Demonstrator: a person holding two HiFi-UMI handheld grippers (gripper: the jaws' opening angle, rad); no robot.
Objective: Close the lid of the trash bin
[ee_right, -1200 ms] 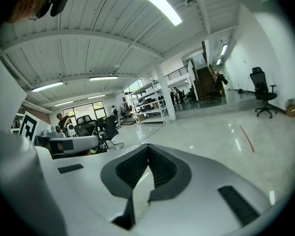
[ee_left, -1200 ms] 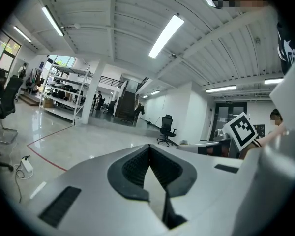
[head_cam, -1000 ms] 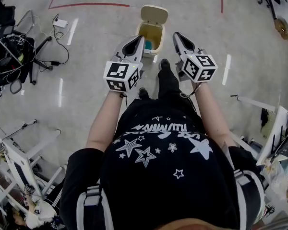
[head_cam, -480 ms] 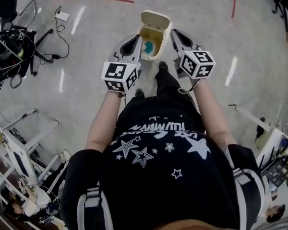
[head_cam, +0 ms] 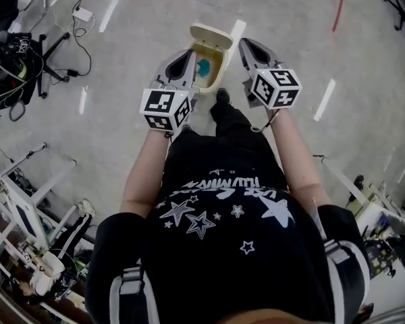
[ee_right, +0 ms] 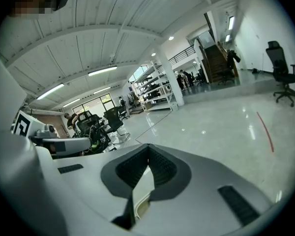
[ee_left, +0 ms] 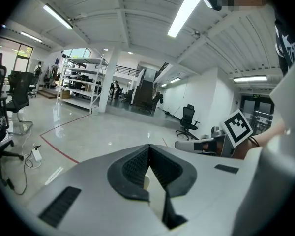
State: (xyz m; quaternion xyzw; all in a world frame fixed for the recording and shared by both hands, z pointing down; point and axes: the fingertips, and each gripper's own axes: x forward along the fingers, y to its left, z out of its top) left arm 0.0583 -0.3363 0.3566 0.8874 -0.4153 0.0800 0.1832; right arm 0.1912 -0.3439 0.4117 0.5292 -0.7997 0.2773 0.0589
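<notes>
Trash bin (head_cam: 220, 70) open, lid (head_cam: 212, 38) upright at bin's far rim. Left gripper (head_cam: 187, 59) and right gripper (head_cam: 248, 47) flank bin, jaws pressed together, empty. Best: hook behind lid, tip forward gently.

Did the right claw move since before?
Yes, forward: the right claw now reaches beside the open lid of the trash bin; earlier it stopped short.

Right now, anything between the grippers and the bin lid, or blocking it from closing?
Nothing visible. The lid stands open behind the bin; the left gripper and right gripper flank it. A teal item lies inside.
</notes>
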